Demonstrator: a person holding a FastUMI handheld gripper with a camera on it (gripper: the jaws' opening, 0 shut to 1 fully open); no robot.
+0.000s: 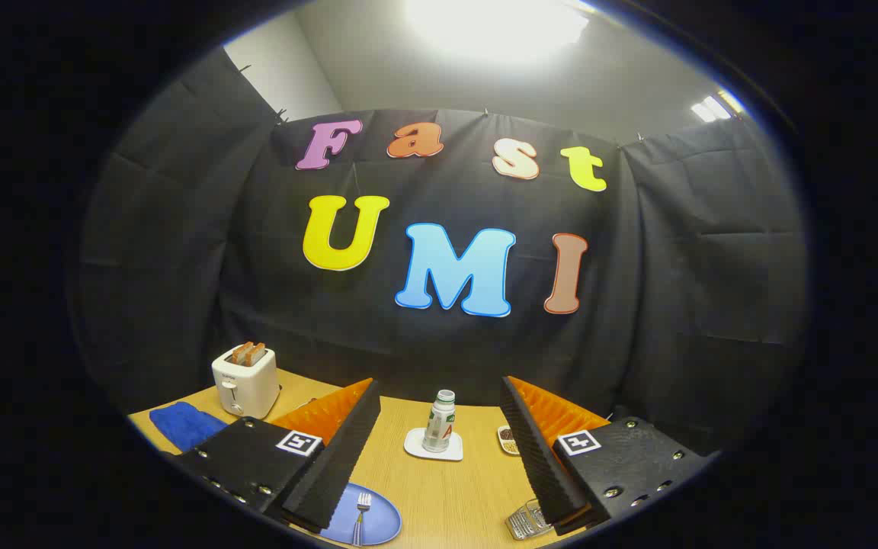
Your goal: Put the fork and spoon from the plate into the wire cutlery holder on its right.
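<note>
A blue plate (pixel 366 518) lies on the wooden table just inside my left finger (pixel 336 457), and a silver fork (pixel 362 512) rests on it with its tines pointing away from me. The left finger hides part of the plate. The wire cutlery holder (pixel 528 521) stands to the right, partly behind my right finger (pixel 538 457). My gripper (pixel 439 496) hangs above the table, open wide, with nothing between the fingers.
A small bottle (pixel 439 421) stands on a white coaster (pixel 433 446) beyond the fingers. A little dish (pixel 508 440) sits by the right finger. At the far left are a white toaster (pixel 245 379) with toast and a blue cloth (pixel 186 424).
</note>
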